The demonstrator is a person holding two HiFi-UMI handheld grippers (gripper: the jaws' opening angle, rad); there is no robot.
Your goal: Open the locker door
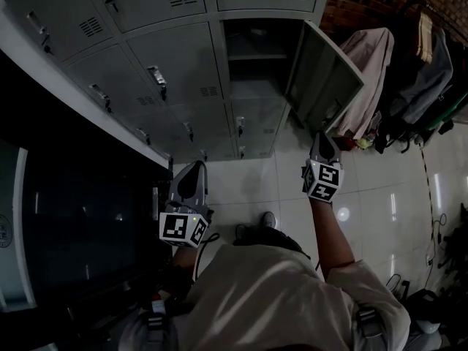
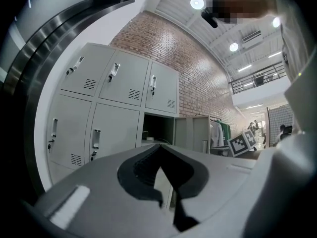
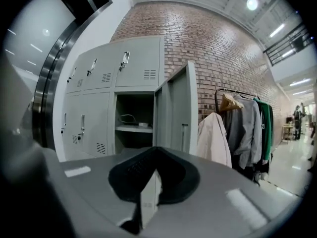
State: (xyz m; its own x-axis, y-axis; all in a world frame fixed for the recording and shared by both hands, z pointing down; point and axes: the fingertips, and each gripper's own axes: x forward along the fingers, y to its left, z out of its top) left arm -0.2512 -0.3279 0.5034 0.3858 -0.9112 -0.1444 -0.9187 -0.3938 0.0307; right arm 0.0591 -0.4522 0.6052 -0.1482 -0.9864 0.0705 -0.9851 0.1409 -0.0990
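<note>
Locker room: metal lockers (image 1: 175,64), hanging clothes (image 3: 246,128).

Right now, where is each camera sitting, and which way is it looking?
Head view: on the person's head, looking steeply down at the lockers, left tongs, right tongs, a forearm and shirt.
Left gripper view: rides the left tongs, looking along their shut jaws toward the lockers; the right tongs' marker cube shows.
Right gripper view: rides the right tongs, jaws shut, facing the open door and hanging coats.
Shared: all three show the open door.
</note>
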